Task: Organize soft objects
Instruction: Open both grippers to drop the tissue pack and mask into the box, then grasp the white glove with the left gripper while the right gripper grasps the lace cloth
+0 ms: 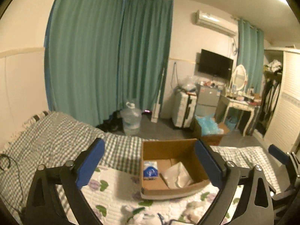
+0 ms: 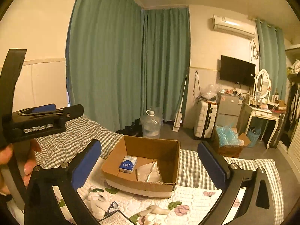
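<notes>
An open cardboard box (image 1: 168, 148) (image 2: 150, 146) sits on the bed. Inside lie a blue-and-white tissue pack (image 1: 150, 169) (image 2: 128, 164) and a white soft packet (image 1: 179, 174) (image 2: 150, 172). My left gripper (image 1: 150, 165) is open and empty, held above the bed with the box between its blue pads. My right gripper (image 2: 150, 161) is open and empty, also framing the box. The left gripper also shows in the right wrist view (image 2: 43, 120), held by a hand. White soft toys (image 2: 97, 198) lie on the floral quilt near the front.
The bed has a grey checked blanket (image 1: 56, 131) and a floral quilt (image 2: 195, 196). On the floor beyond stand a water jug (image 1: 131, 120), a white suitcase (image 2: 205, 120), a box of blue bags (image 2: 228, 140) and a dressing table (image 2: 262, 114). Green curtains (image 2: 121, 65) hang behind.
</notes>
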`<state>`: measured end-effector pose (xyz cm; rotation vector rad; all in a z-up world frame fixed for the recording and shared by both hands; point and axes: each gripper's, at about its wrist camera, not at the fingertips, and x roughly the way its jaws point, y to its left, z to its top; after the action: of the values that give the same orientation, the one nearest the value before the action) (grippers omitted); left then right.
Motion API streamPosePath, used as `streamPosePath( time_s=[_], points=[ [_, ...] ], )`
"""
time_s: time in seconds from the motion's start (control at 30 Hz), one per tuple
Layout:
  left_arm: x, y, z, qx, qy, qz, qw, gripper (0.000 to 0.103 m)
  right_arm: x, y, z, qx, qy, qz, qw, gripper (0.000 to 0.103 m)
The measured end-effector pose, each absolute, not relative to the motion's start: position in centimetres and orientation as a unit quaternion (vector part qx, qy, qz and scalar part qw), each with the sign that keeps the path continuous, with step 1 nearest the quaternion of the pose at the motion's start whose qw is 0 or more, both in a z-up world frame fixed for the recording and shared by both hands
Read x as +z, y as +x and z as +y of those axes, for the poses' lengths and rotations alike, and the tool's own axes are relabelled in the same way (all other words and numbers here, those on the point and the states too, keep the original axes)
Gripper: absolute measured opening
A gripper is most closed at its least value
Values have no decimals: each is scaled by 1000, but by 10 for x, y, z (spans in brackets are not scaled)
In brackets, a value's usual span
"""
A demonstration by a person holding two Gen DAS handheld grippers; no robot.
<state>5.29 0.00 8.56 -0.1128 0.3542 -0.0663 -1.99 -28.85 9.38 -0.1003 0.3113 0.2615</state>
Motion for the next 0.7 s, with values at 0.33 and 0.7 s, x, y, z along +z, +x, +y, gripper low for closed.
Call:
streamPosePath(
  time_s=[0.33, 0.7],
  points=[
    [84, 33, 11, -16, -66, 187, 980, 103, 98, -43, -299, 122, -67, 144, 980, 103],
    [50, 34, 11, 10, -31, 201, 979, 103, 79, -34, -306, 129, -48, 153, 979, 103]
  ],
)
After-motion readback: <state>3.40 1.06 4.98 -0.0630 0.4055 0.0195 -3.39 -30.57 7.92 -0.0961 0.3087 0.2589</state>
